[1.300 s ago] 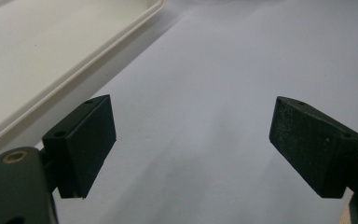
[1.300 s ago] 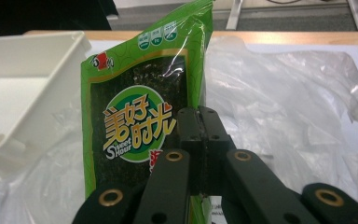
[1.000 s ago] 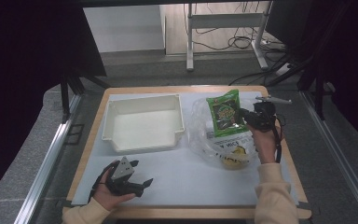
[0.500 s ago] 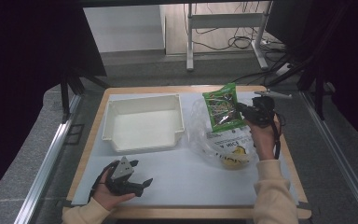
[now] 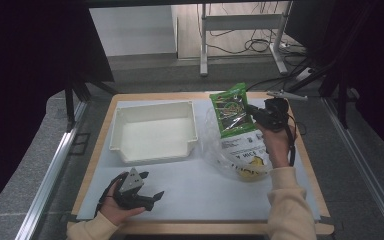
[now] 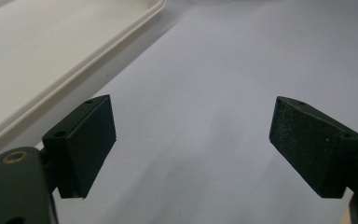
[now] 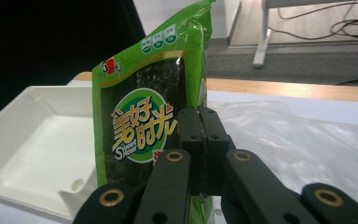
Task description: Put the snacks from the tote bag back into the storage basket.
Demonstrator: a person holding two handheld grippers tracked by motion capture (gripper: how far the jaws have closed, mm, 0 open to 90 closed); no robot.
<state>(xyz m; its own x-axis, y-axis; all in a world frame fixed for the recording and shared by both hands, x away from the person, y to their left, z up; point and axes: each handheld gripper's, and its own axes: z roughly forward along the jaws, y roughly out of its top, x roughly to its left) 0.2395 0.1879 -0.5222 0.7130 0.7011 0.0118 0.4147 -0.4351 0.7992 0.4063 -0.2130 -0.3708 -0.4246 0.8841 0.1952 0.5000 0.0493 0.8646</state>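
A green snack packet (image 5: 233,111) with a dark window hangs above the table's right half, pinched at its edge by my right gripper (image 5: 256,113). In the right gripper view the black jaws meet on the packet (image 7: 144,121), with the right gripper (image 7: 204,149) shut on it. Under the packet lies a clear plastic bag (image 5: 230,150) with a yellow item (image 5: 250,171) inside. My left gripper (image 5: 152,197) rests near the front left of the table; its pads (image 6: 86,140) stand wide apart over the bare white sheet with nothing between them, the left gripper (image 6: 191,144) open.
A white empty tray (image 5: 152,131) sits at the table's left middle, its rim (image 6: 74,79) close to the left gripper. The wooden table edge (image 5: 310,165) runs along the right. White sheet (image 5: 195,185) spreads across the front middle.
My right gripper has lifted the green packet higher and a little toward the far side, off the clear bag. The left hand has stayed where it was.
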